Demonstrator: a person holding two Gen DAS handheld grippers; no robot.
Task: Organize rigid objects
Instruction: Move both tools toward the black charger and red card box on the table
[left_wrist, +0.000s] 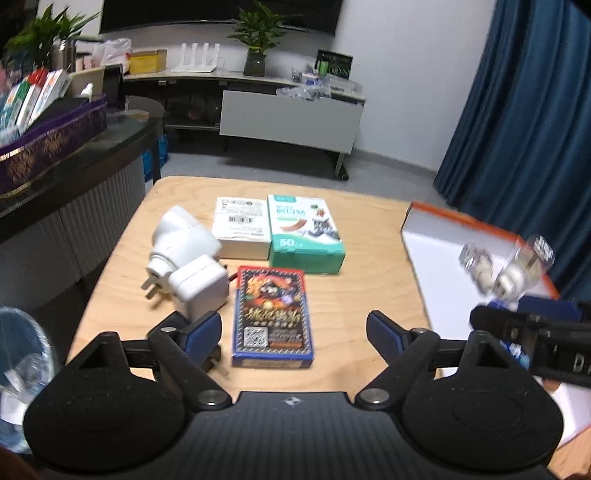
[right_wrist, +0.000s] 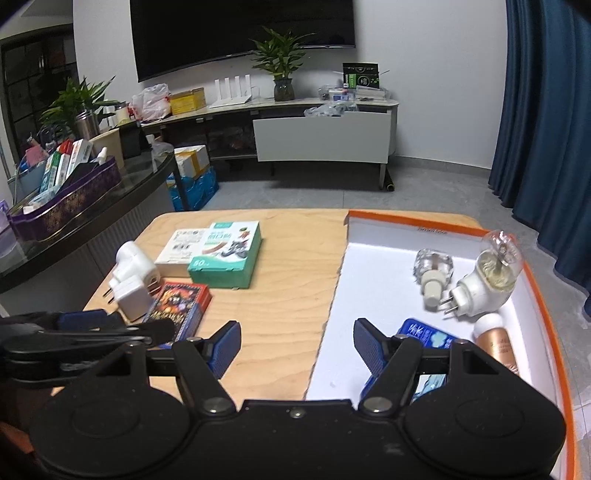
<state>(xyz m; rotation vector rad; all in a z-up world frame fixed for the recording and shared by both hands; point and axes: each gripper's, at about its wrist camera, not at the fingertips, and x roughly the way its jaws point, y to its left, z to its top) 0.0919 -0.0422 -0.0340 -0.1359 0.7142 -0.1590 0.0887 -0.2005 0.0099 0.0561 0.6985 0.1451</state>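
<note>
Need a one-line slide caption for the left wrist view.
Open left gripper poised over card box on wooden table, beside white plug adapters.

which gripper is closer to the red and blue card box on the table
Left. The left gripper is open with the card box between its fingers. The right gripper is off to the side, near the white tray.

Left wrist view: plug-in diffusers (left_wrist: 509, 269) in the tray are motion-blurred, detail unreadable; right tongs (left_wrist: 532, 328) cross the tray's near corner and hide the blue pack there; left tongs' left finger (left_wrist: 201, 338) covers part of a white adapter (left_wrist: 199, 286). Right wrist view: blue pack (right_wrist: 424, 339) partly behind the right finger (right_wrist: 369, 345); card box (right_wrist: 177, 306) partly behind the left tongs (right_wrist: 110, 328); print on the boxes too small to read; orange-rimmed tray (right_wrist: 532, 280) cut off at the right edge.
</note>
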